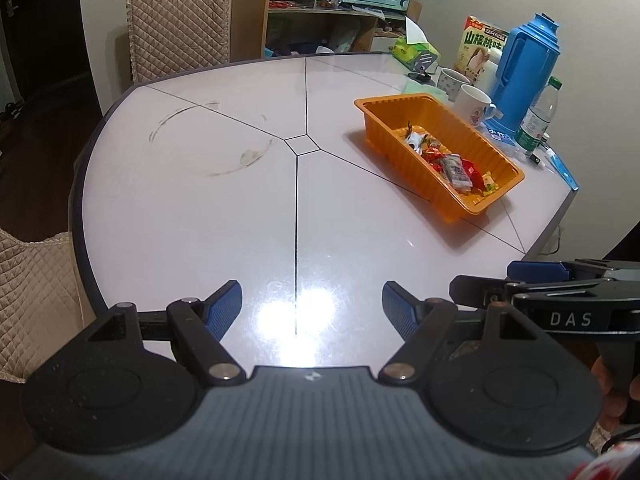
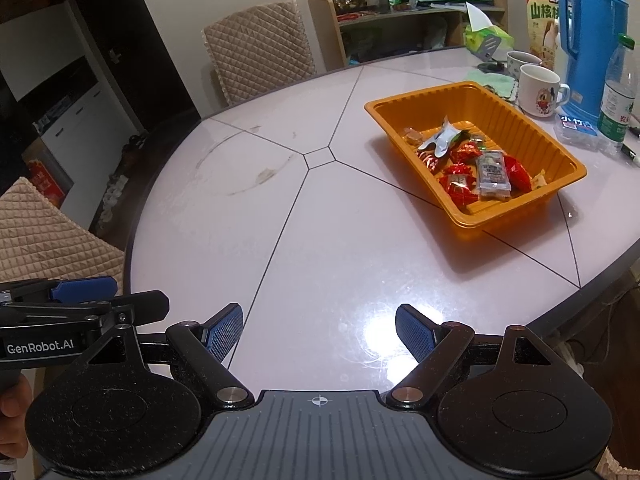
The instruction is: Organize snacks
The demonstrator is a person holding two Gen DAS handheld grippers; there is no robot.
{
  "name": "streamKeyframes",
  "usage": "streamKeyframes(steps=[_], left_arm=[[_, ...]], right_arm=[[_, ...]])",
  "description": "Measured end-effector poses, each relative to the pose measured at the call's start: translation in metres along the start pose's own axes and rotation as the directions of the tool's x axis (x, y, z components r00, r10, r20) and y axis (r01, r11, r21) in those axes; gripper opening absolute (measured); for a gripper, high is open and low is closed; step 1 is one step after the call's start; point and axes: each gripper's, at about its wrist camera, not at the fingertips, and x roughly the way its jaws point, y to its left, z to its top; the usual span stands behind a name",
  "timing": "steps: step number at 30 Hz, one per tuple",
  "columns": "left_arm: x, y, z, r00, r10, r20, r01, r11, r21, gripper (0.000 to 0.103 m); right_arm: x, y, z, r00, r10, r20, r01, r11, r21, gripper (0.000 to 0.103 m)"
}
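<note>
The round white tabletop (image 2: 280,240), crossed by thin dark seams that meet at a small square in its middle, fills both wrist views, and a worn ring mark shows on its left half. Quilted beige chairs (image 2: 256,44) stand at its far and left edges.

An orange ribbed tray (image 2: 472,216) sits on the right half of the tabletop, a little in from the right edge. All the snacks (image 2: 480,168) lie inside it, gathered toward its near end: several red-wrapped sweets, a pale oblong packet, a torn silver wrapper and a few small yellowish pieces.

Beyond the tray, along the far right edge, stand a blue thermos (image 2: 596,36), a clear plastic bottle (image 2: 618,96) with a green cap and label, two white mugs (image 2: 538,88), a printed carton (image 2: 540,20) and a green tissue pack (image 2: 486,38).

The left claw (image 1: 312,308) hangs over the near edge of the tabletop, its blue pads spread wide with only bare surface between them. The right claw (image 2: 319,334) hangs just beside it over the same near edge, likewise spread wide and holding nothing. Each claw shows at the side of the other's view, well apart from the tray.
</note>
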Motion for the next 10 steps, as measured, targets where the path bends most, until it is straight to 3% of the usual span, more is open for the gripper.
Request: streamKeyframes(steps=[10], left_arm=[[0.0011,0.0054,0.0008,1.0,-0.014,0.001,0.014,1.0,0.011,0.075]], right_arm=[[0.0004,0.0042,-0.0007,1.0,-0.015,0.006,0.014,1.0,0.012,0.083]])
